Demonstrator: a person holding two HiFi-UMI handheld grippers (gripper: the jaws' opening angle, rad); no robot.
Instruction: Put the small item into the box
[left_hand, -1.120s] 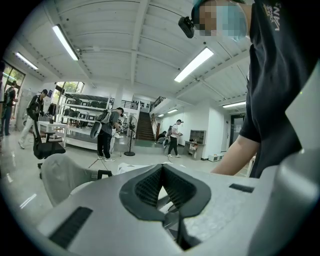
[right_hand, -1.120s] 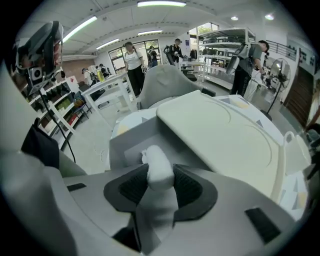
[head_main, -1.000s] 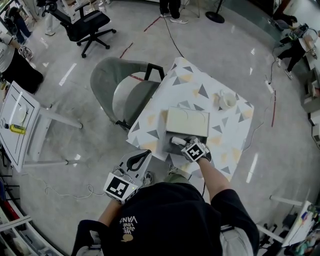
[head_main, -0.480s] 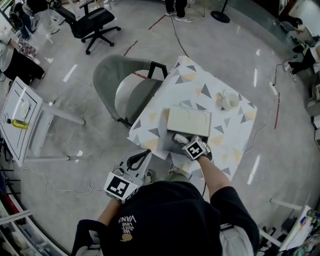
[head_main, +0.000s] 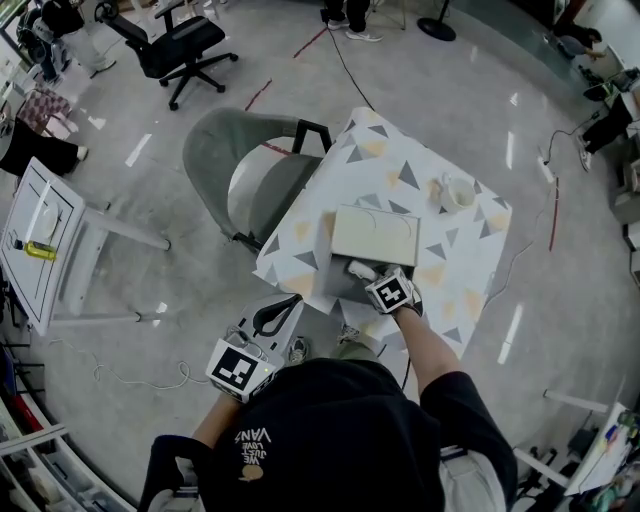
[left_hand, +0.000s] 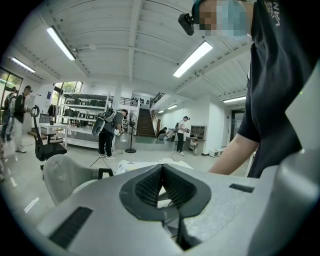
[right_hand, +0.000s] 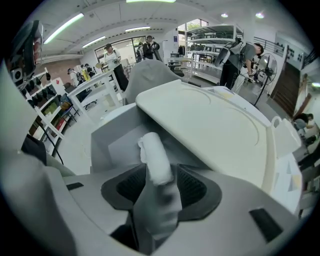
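A small white roll (right_hand: 155, 157) sits between the jaws of my right gripper (right_hand: 161, 176), which are opening; a gap shows at its right side and its lower part is blurred. The roll (head_main: 358, 268) hangs over the open grey box (head_main: 335, 283) at the table's near edge. The box's cream lid (head_main: 375, 235) is tipped back behind it, and in the right gripper view this lid (right_hand: 210, 125) fills the right side above the grey box wall (right_hand: 112, 142). My left gripper (head_main: 291, 301) is held low off the table's near-left side, shut and empty (left_hand: 161, 167).
The patterned table (head_main: 400, 165) carries a white mug (head_main: 456, 194) at its far right. A grey chair (head_main: 240, 175) stands against the table's left side. An office chair (head_main: 175, 45) and a white stand (head_main: 40, 240) are on the floor to the left.
My right gripper has moved slightly forward over the box opening with the white roll. The left gripper has stayed where it was.
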